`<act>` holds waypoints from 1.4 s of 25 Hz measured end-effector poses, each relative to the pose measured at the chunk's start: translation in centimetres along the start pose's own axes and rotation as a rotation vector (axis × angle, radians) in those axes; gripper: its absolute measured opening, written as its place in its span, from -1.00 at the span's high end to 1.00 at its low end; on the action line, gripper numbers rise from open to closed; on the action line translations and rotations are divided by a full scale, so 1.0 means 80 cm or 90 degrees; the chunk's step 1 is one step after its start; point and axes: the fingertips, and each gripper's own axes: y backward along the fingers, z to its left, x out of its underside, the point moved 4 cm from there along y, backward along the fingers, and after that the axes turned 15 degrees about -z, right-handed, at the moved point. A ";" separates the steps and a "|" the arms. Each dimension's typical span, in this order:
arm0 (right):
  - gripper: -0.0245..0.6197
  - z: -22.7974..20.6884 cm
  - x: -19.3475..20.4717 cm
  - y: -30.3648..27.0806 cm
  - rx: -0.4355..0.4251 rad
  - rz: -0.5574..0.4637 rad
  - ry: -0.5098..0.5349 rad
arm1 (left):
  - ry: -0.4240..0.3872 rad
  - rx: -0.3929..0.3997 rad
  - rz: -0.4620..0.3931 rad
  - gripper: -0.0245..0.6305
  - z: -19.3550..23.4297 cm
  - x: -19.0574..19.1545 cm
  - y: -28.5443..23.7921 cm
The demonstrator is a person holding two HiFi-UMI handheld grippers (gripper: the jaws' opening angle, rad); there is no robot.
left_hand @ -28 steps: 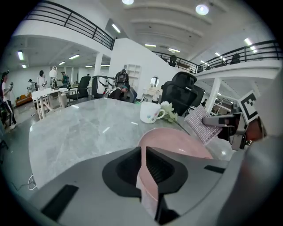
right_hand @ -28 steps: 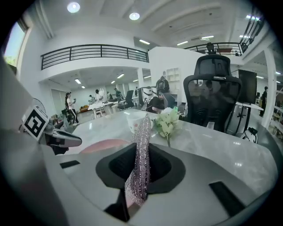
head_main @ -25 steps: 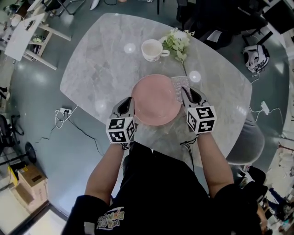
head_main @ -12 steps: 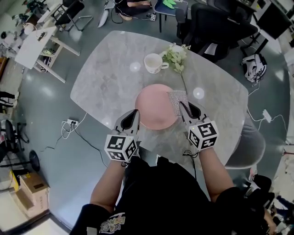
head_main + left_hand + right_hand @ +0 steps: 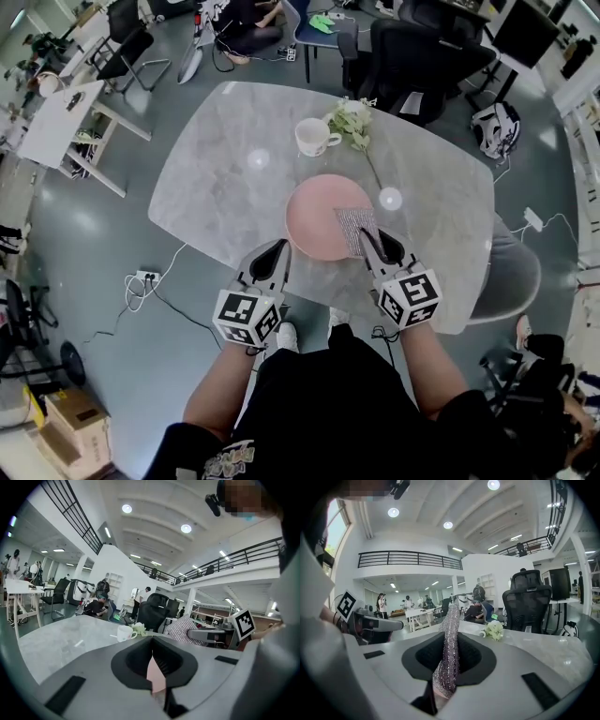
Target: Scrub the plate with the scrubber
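Observation:
A round pink plate [image 5: 319, 211] hangs over the marble table [image 5: 216, 187], with my left gripper [image 5: 279, 249] shut on its near left rim. In the left gripper view a sliver of that pink rim [image 5: 158, 679] shows between the closed jaws of the left gripper [image 5: 154, 665]. A silvery mesh scrubber [image 5: 356, 225] is pinched in my shut right gripper [image 5: 367, 238] and lies over the plate's right part. In the right gripper view the scrubber [image 5: 449, 644] stands upright between the jaws of the right gripper [image 5: 446, 660].
A white cup [image 5: 314, 137] and a sprig of white flowers [image 5: 351, 119] sit on the far side of the table. Office chairs [image 5: 412, 56] stand beyond it, a grey seat [image 5: 514, 281] at its right, and cables [image 5: 141, 279] lie on the floor to the left.
Both grippers have risen towards me, the left lifting the plate by its rim. The scrubber has moved from beside the plate's right edge to over its right part.

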 end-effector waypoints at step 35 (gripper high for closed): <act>0.70 0.202 0.030 0.137 0.149 -0.015 0.008 | -0.003 0.227 0.042 0.87 -0.031 0.001 0.148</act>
